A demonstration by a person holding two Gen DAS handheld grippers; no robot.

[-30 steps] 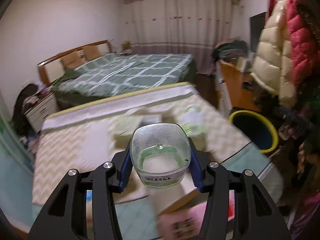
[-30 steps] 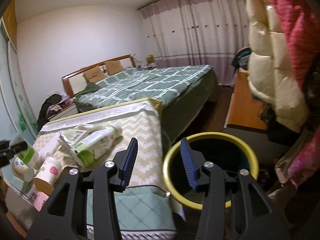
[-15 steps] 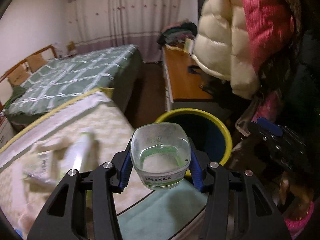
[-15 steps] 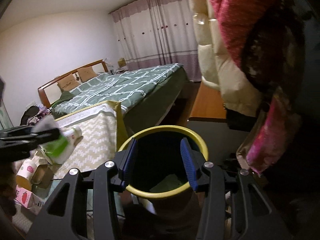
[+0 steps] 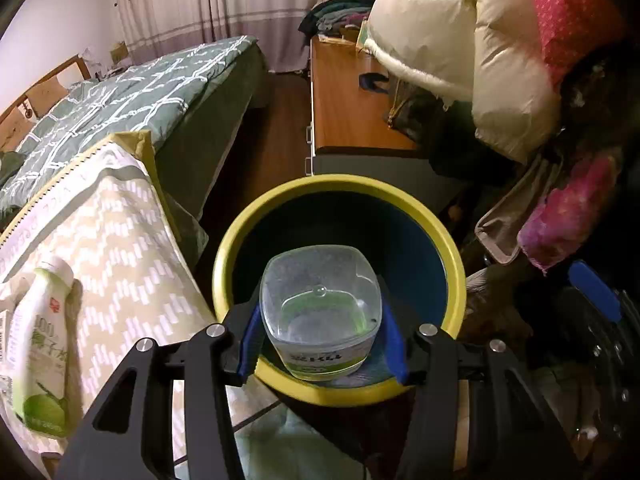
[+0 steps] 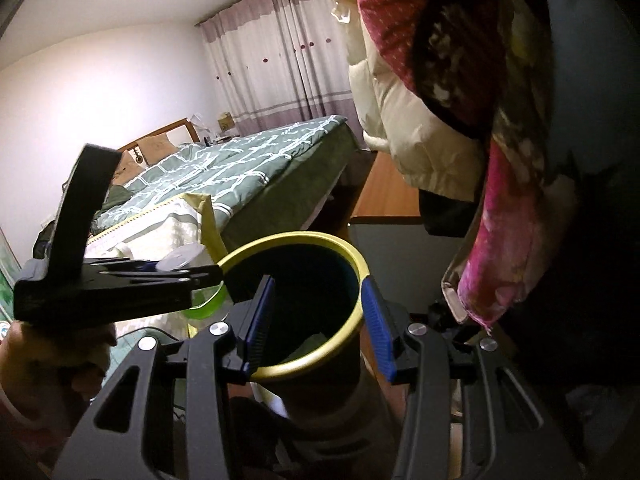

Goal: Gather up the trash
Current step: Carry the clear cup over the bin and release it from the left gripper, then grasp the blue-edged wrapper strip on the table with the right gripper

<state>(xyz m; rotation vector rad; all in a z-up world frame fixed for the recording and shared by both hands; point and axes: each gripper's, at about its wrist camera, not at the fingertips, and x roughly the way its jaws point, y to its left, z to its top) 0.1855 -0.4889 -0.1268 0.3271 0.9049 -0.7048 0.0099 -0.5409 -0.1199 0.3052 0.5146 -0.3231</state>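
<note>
A clear plastic cup [image 5: 320,312] with a green label sits base-forward between the blue pads of my left gripper [image 5: 320,332], which is shut on it. The cup hangs over the near rim of a yellow-rimmed trash bin [image 5: 340,184] with a dark blue inside. In the right wrist view, my right gripper [image 6: 316,316] stands open and empty just above the bin [image 6: 288,240]. The left gripper [image 6: 120,284] reaches in from the left there, held by a hand [image 6: 52,356], with the cup [image 6: 204,304] at the bin's left rim. A green-and-white drink bottle [image 5: 40,344] lies on the patterned cloth.
A table under a beige zigzag cloth [image 5: 120,248] stands left of the bin. Behind it is a bed with a green quilt [image 5: 132,92]. A wooden desk [image 5: 344,100] stands beyond the bin. Cream and pink padded coats [image 5: 500,60] hang close on the right.
My left gripper has swung right and down with the cup, from above the table to over the bin. The right gripper has drawn closer to the bin, jaws unchanged.
</note>
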